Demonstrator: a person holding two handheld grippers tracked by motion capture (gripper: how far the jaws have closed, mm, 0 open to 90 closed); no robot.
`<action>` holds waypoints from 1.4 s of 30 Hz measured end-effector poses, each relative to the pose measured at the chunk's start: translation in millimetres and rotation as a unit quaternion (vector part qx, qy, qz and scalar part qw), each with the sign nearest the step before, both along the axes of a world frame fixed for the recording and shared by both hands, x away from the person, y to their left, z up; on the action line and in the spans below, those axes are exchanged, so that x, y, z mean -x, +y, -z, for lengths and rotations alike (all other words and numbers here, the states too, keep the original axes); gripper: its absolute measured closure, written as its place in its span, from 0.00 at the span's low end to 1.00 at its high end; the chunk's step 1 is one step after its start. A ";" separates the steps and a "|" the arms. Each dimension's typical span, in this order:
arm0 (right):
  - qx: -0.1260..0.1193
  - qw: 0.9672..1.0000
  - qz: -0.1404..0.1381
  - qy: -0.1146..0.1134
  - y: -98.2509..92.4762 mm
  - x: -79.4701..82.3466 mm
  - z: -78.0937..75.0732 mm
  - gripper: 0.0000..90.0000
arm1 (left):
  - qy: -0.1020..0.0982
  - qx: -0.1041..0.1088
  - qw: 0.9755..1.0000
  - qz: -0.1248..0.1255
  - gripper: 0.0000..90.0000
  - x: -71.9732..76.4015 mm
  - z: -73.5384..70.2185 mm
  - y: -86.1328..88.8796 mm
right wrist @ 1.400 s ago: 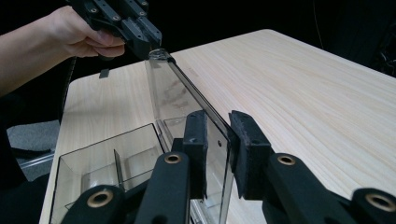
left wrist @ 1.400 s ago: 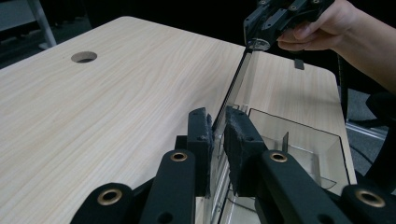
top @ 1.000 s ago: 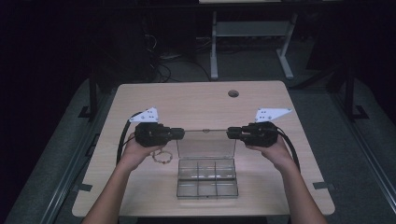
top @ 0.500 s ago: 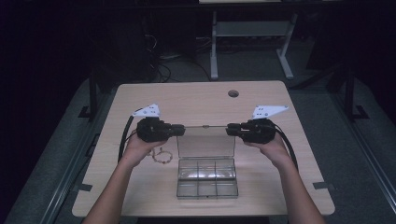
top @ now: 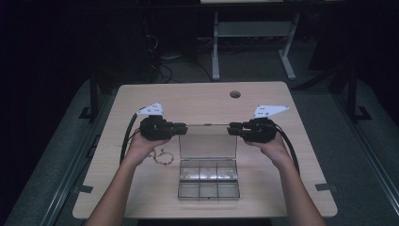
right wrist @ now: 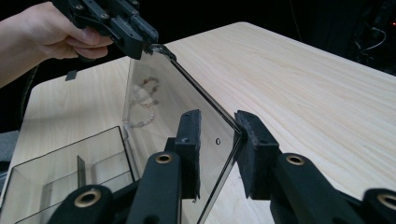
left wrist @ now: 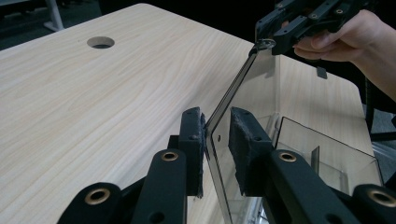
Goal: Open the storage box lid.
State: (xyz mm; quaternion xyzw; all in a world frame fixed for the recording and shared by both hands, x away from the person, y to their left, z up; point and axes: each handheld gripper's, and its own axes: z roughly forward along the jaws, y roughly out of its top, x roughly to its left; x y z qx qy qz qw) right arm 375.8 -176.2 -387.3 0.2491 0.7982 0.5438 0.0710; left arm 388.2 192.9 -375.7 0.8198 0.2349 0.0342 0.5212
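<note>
A clear plastic compartment box (top: pixel 208 188) lies near the table's front edge, its lid (top: pixel 207 141) standing upright. My left gripper (top: pixel 184 126) is at the lid's top left corner and my right gripper (top: pixel 231 128) at its top right corner. In the left gripper view the lid's edge (left wrist: pixel 233 91) runs between my left gripper's (left wrist: pixel 217 135) pads, and one pad stands clear of it. In the right gripper view the lid's corner (right wrist: pixel 159 98) sits between my right gripper's (right wrist: pixel 219 135) pads with a gap. Both pairs of jaws have just been opening. A beaded bracelet (top: pixel 162 157) lies left of the box.
The wooden table (top: pixel 197 101) has a round cable hole (top: pixel 235 94) at the back. Bare tabletop stretches behind the lid and on both sides. Beyond the table stand desk legs (top: pixel 215 47) and cables on a dark floor.
Both grippers and the lid's top edge have shifted slightly away from the person, so the lid stands a little more upright. The box and the bracelet have stayed put.
</note>
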 end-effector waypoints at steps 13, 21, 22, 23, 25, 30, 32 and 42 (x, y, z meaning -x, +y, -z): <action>0.005 1.000 0.020 -0.008 3.5 -1.0 3.1 0.74 | 0.008 0.012 1.000 -0.006 0.80 -5.1 5.8 0.0; 0.004 0.999 0.036 -0.013 8.3 -3.8 8.8 0.68 | 0.014 0.017 1.000 -0.008 0.80 -9.9 9.6 1.1; 0.005 0.999 0.038 -0.012 9.6 -4.1 9.8 0.66 | 0.014 0.016 1.000 -0.008 0.80 -10.0 9.9 1.1; 0.006 0.999 0.041 -0.011 11.0 -4.0 10.3 0.65 | 0.013 0.015 1.000 -0.009 0.80 -10.2 10.0 1.1; 0.009 0.999 0.042 -0.014 12.9 -4.3 10.6 0.64 | 0.015 0.015 1.000 -0.009 0.79 -10.9 10.7 1.5; 0.007 0.999 0.049 -0.012 14.3 -4.9 12.4 0.63 | 0.013 0.014 1.000 -0.012 0.79 -11.9 11.8 1.1; 0.008 0.999 0.052 -0.013 15.1 -5.0 13.3 0.61 | 0.016 0.016 1.000 -0.016 0.78 -12.6 13.1 0.6; 0.010 0.998 0.065 -0.002 16.0 -7.8 19.6 0.58 | 0.023 0.021 0.999 -0.033 0.74 -16.0 21.3 -3.6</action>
